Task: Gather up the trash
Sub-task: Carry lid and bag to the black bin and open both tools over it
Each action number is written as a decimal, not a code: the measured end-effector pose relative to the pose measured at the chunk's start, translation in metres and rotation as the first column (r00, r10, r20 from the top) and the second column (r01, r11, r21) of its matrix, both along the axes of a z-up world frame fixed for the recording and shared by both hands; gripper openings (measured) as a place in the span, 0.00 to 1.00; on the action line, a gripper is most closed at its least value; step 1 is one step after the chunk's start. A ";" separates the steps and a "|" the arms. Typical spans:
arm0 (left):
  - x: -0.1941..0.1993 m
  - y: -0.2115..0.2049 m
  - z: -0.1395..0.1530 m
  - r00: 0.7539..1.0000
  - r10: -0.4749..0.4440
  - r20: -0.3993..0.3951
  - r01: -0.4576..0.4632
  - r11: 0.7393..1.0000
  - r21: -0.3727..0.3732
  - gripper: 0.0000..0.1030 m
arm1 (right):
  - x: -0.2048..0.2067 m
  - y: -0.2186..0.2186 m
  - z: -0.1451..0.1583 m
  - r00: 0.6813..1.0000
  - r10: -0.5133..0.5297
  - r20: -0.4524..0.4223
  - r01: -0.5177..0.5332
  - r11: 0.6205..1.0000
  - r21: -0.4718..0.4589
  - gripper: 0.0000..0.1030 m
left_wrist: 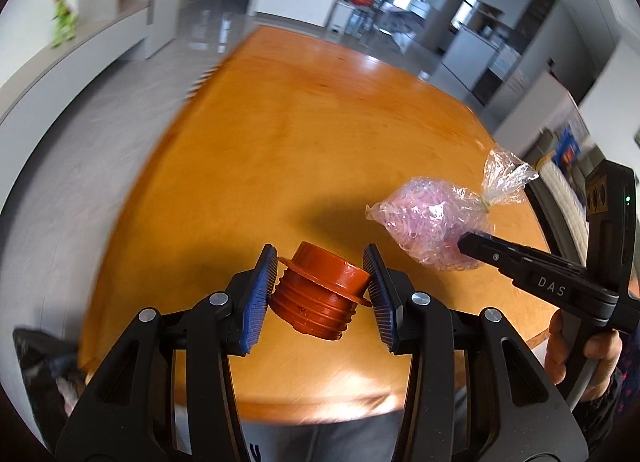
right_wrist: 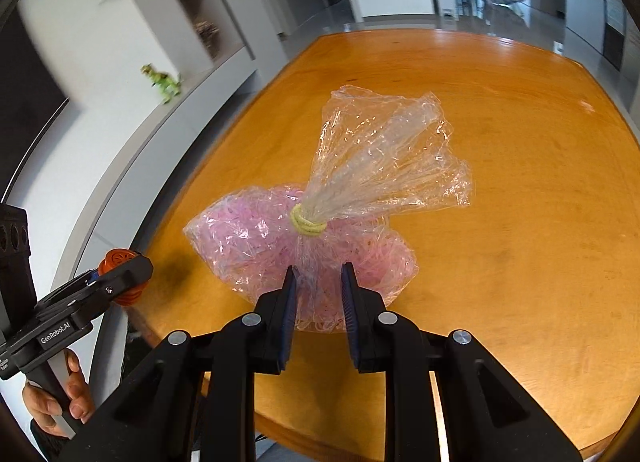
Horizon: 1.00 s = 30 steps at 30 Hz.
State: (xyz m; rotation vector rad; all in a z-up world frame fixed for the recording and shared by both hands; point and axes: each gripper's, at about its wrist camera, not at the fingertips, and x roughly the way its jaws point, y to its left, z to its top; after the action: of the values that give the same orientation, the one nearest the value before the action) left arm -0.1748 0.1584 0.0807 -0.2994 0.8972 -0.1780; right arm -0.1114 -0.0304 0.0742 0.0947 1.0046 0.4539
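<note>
We carry two pieces of trash at once, both lifted clear of the orange wooden tabletop (left_wrist: 304, 133). Our left tongs (left_wrist: 320, 294) pinch an orange-red threaded plug (left_wrist: 320, 296) across its ribbed body, just below its flange, and the plug sits tilted between the blue pads (left_wrist: 258, 302). Our right tongs (right_wrist: 318, 304) pinch the lower part of a clear plastic bag (right_wrist: 320, 221) stuffed with pink shreds and tied off with a yellowish band (right_wrist: 306, 223); the empty top of the bag fans out above the knot.

The plug looks to us like the shakier grip. It is round, hard and ribbed, and held askew, so a quick swing or a twist of the wrist could let it roll out from between the pads and bounce off the tabletop onto the floor.

The bag is soft and slippery. We hold only a fold of film and filling, so the plastic could slide through the pads, or tear if we jerk it, and spill shreds. The two tools also travel close together, so a careless turn could knock one load against the other.

We see no bin in either view, though something dark shows at the lower left edge of the left wrist view; we cannot tell what it is.
</note>
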 end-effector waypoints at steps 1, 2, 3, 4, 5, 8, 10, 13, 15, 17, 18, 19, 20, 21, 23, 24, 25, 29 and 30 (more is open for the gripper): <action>-0.007 0.010 -0.001 1.000 0.020 0.002 -0.020 1.000 -0.002 0.43 | -0.006 0.013 0.000 1.000 0.025 0.002 -0.025 1.000 0.000 0.23; -0.017 0.021 -0.002 0.999 0.044 0.003 -0.044 0.999 -0.003 0.43 | -0.012 0.028 0.001 0.998 0.058 0.005 -0.058 0.998 -0.001 0.23; -0.028 0.035 -0.004 0.998 0.070 0.006 -0.070 0.998 -0.008 0.43 | -0.017 0.039 0.001 0.997 0.081 0.007 -0.081 0.997 -0.003 0.23; -0.038 0.046 -0.004 0.995 0.097 0.011 -0.097 0.995 -0.012 0.43 | -0.024 0.050 0.001 0.994 0.106 0.008 -0.106 0.994 -0.005 0.23; -0.047 0.054 -0.004 0.993 0.117 0.015 -0.117 0.993 -0.013 0.43 | -0.030 0.064 0.001 0.991 0.136 0.010 -0.135 0.991 -0.009 0.23; -0.083 0.088 -0.004 0.978 0.205 0.029 -0.205 0.979 -0.010 0.43 | -0.052 0.108 0.000 0.972 0.236 0.013 -0.235 0.972 -0.029 0.23; -0.112 0.112 -0.005 0.960 0.276 0.037 -0.276 0.961 0.003 0.43 | -0.071 0.140 -0.001 0.950 0.311 0.013 -0.310 0.950 -0.046 0.23; -0.149 0.143 -0.008 0.927 0.374 0.037 -0.374 0.927 0.016 0.43 | -0.096 0.185 -0.005 0.910 0.414 0.009 -0.412 0.908 -0.071 0.23; -0.175 0.163 -0.012 0.899 0.437 0.032 -0.438 0.899 0.018 0.43 | -0.116 0.213 -0.010 0.878 0.479 0.003 -0.477 0.874 -0.091 0.23; -0.198 0.181 -0.016 0.870 0.493 0.024 -0.493 0.870 0.018 0.43 | -0.132 0.237 -0.014 0.848 0.529 0.001 -0.526 0.843 -0.115 0.23; -0.210 0.191 -0.019 0.849 0.528 0.015 -0.528 0.849 0.018 0.43 | -0.143 0.251 -0.017 0.829 0.559 0.001 -0.554 0.822 -0.134 0.23; -0.221 0.200 -0.022 0.828 0.561 0.007 -0.561 0.828 0.020 0.43 | -0.151 0.263 -0.019 0.812 0.583 0.001 -0.577 0.803 -0.149 0.23; -0.229 0.207 -0.025 0.813 0.582 0.002 -0.582 0.813 0.023 0.43 | -0.159 0.272 -0.022 0.795 0.606 0.000 -0.598 0.785 -0.162 0.23; -0.240 0.216 -0.029 0.789 0.614 -0.007 -0.613 0.789 0.032 0.43 | -0.168 0.284 -0.025 0.772 0.636 -0.004 -0.627 0.760 -0.174 0.23; -0.252 0.227 -0.033 0.760 0.650 -0.019 -0.649 0.760 0.033 0.43 | -0.181 0.304 -0.031 0.734 0.680 -0.012 -0.670 0.720 -0.184 0.23; -0.262 0.235 -0.037 0.737 0.676 -0.029 -0.675 0.737 0.036 0.43 | -0.187 0.314 -0.035 0.702 0.712 -0.019 -0.701 0.687 -0.189 0.23; -0.267 0.240 -0.040 0.720 0.693 -0.036 -0.692 0.721 0.041 0.43 | -0.192 0.328 -0.038 0.662 0.749 -0.031 -0.739 0.646 -0.191 0.30; -0.285 0.261 -0.044 0.632 0.770 -0.090 -0.771 0.636 0.026 0.94 | -0.210 0.351 -0.044 0.621 0.784 0.007 -0.749 0.596 -0.287 0.71; -0.291 0.263 -0.041 0.600 0.797 -0.072 -0.797 0.603 0.026 0.94 | -0.212 0.351 -0.041 0.612 0.790 0.021 -0.753 0.591 -0.291 0.71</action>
State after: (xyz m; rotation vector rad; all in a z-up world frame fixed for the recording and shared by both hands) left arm -0.4656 0.4209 0.0397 -0.7004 0.7577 0.6871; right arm -0.3238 0.3205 0.0329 -0.6483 0.9081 1.1195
